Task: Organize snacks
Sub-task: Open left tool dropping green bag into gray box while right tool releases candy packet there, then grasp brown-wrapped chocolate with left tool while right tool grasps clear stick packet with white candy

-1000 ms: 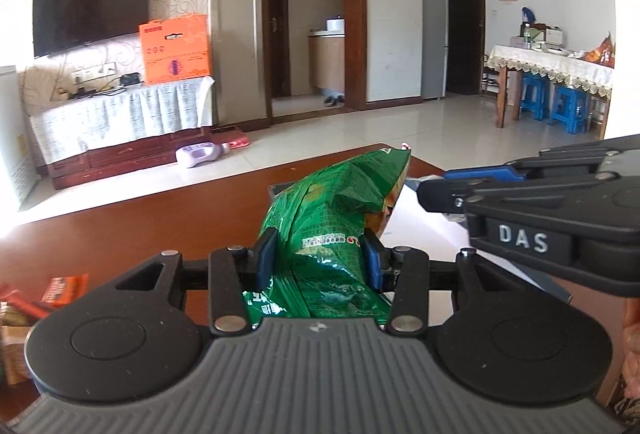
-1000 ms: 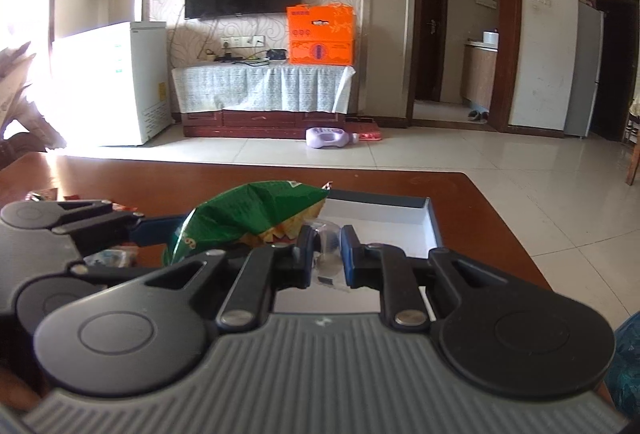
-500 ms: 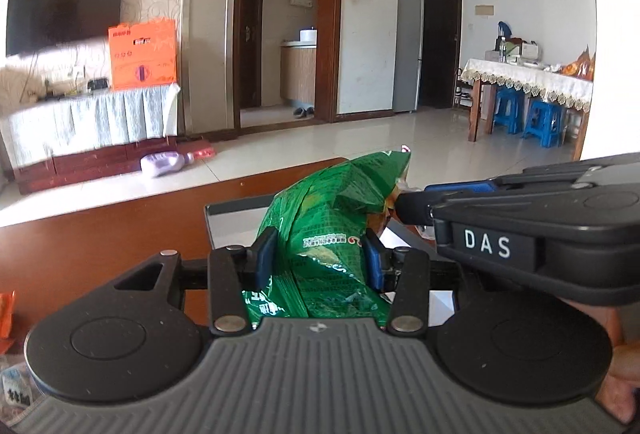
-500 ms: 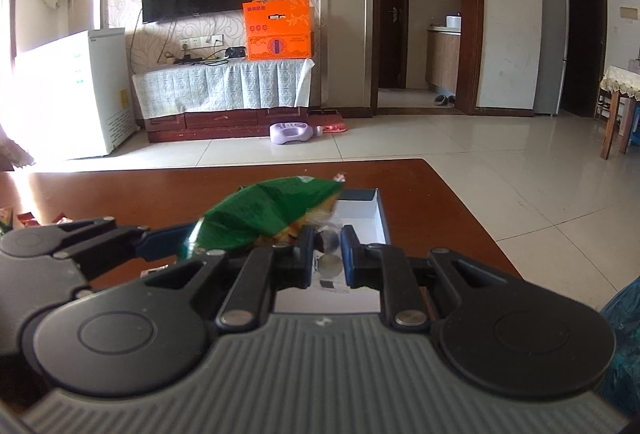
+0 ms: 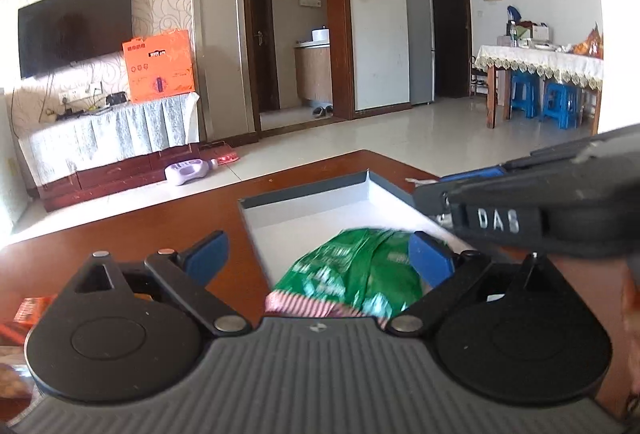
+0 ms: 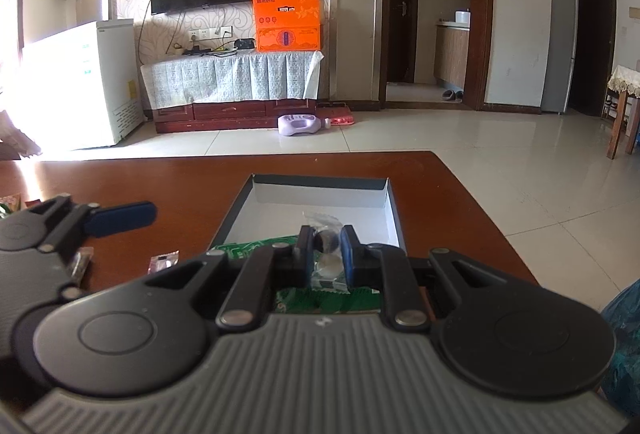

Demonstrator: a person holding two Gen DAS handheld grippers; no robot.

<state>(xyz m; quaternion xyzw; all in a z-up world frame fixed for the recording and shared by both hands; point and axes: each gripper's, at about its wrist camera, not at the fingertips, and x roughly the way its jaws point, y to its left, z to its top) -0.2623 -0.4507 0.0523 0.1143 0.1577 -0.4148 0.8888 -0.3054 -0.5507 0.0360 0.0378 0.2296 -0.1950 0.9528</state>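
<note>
1. Left gripper (image 5: 320, 254): jaws opening, blue pads spread wide, nothing pressed between them.
2. Green bag (image 5: 356, 274) blurred, lying between the spread fingers at the near end of the box (image 5: 304, 193), right pad just beside it; whether touching, cannot tell.
3. Box: shallow, white inside, dark rim, open on the brown table (image 5: 120, 234).
4. Right gripper (image 6: 326, 246): fingers pressed close, pinching a small clear packet (image 6: 325, 240) with round dark pieces inside.
5. Packet held above the box's near half, over the green bag, which shows flat under the right gripper in its own view.
6. Right gripper's body, marked DAS, seen in the left view at right, above the box's right edge.
7. Left gripper's blue finger (image 6: 120, 220) seen in the right view at left, over the table beside the box.
8. Small wrappers (image 6: 162, 264) on the table left of the box, near that finger.
9. More packets (image 5: 28, 314) at the table's left edge in the left view.
</note>
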